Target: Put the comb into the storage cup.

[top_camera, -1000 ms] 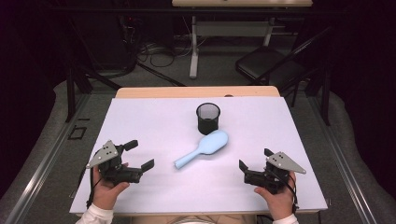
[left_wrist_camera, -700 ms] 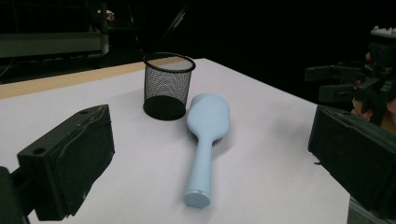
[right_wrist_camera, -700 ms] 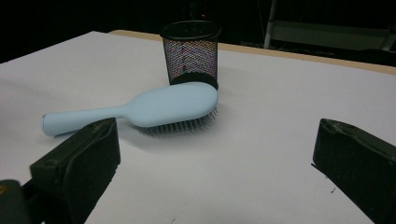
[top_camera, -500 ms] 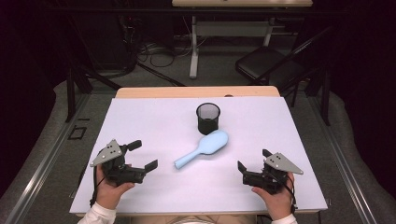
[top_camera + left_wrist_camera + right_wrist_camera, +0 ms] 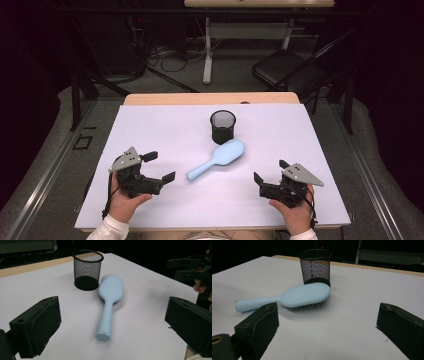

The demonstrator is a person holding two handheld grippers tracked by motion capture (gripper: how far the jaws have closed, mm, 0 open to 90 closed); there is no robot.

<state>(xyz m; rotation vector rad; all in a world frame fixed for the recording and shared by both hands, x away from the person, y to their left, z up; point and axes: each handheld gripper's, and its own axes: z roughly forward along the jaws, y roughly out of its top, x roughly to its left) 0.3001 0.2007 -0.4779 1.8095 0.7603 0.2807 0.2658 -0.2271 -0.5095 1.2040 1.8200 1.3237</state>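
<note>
One light blue hairbrush (image 5: pixel 219 159) lies in the middle of the white tabletop (image 5: pixel 150 130), bristles down, so its smooth back faces up. Its handle points toward the left gripper (image 5: pixel 159 167), an easy end to grab. Its head almost touches one black mesh cup (image 5: pixel 223 126), which stands upright just behind, mouth up, ready to take something. There are two grippers. The left one's fingers are wide open and hold nothing. The right gripper (image 5: pixel 270 178) is open and empty too; its fingers have just closed a little.
</note>
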